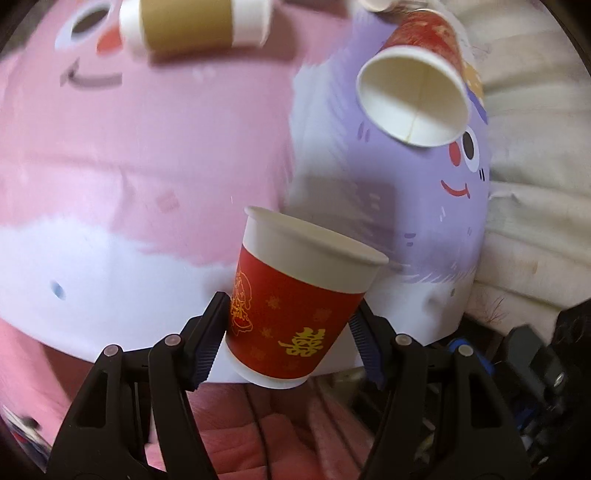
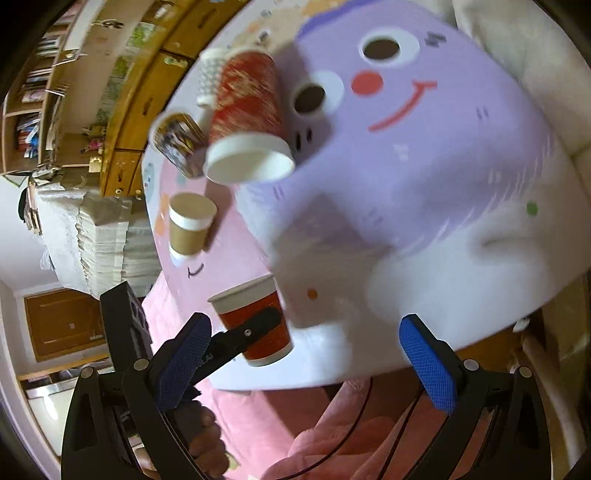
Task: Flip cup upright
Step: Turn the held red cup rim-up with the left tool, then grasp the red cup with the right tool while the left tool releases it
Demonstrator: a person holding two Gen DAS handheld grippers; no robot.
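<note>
My left gripper (image 1: 288, 328) is shut on a red paper cup (image 1: 295, 299) with gold print. The cup is mouth up, slightly tilted, at the near edge of the cartoon-print table (image 1: 147, 166). The right wrist view shows the same cup (image 2: 255, 321) with the left gripper's finger across it. My right gripper (image 2: 306, 354) is open and empty, held off the table's near edge to the right of that cup. A second red cup (image 1: 417, 81) lies on its side with its white mouth facing me; it also shows in the right wrist view (image 2: 247, 122).
A brown-sleeved white cup (image 1: 195, 26) lies on its side at the far end of the table. A dark patterned cup (image 2: 179, 142) and a white dotted cup (image 2: 210, 77) lie near the second red cup. Pink bedding (image 2: 258, 417) lies below the table edge. Wooden cabinets (image 2: 122, 110) stand behind.
</note>
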